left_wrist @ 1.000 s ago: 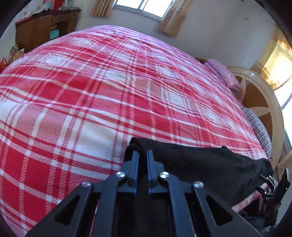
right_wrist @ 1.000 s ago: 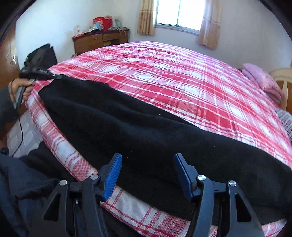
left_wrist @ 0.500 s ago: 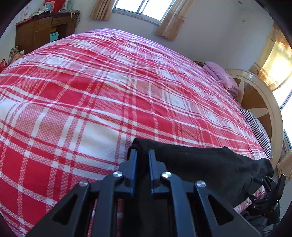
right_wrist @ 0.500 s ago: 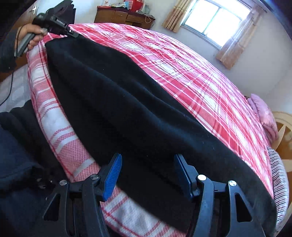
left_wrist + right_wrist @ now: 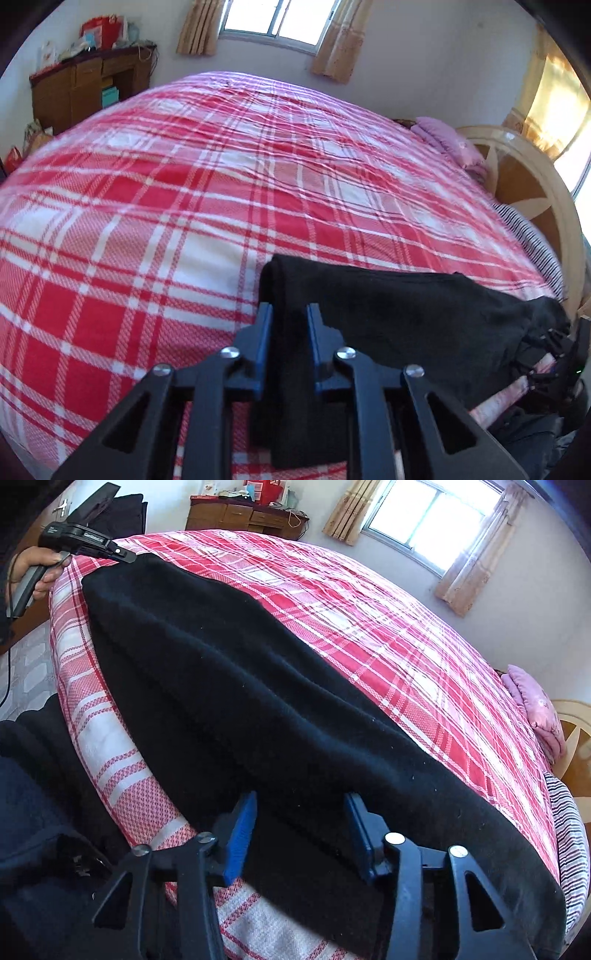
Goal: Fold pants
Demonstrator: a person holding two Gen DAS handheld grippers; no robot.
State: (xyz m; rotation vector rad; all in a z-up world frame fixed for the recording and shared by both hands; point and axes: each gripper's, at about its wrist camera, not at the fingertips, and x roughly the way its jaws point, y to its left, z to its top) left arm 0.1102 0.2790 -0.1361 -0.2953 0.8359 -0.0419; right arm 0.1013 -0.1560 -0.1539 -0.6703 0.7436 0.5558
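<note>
Black pants lie stretched along the near edge of a bed with a red and white plaid cover. In the left wrist view my left gripper has its jaws slightly apart, with one end of the pants lying between the fingers. The right wrist view shows that same gripper far off at the pants' far end. My right gripper is open, its blue pads wide apart over the near end of the pants.
A wooden dresser stands by the far wall under a window. A pink pillow and a round wooden headboard are at the right. Tiled floor lies left of the bed.
My left gripper's jaws have parted from shut to a small gap around the pants end. The right wrist view has swung, and the right gripper stays open over the cloth.
</note>
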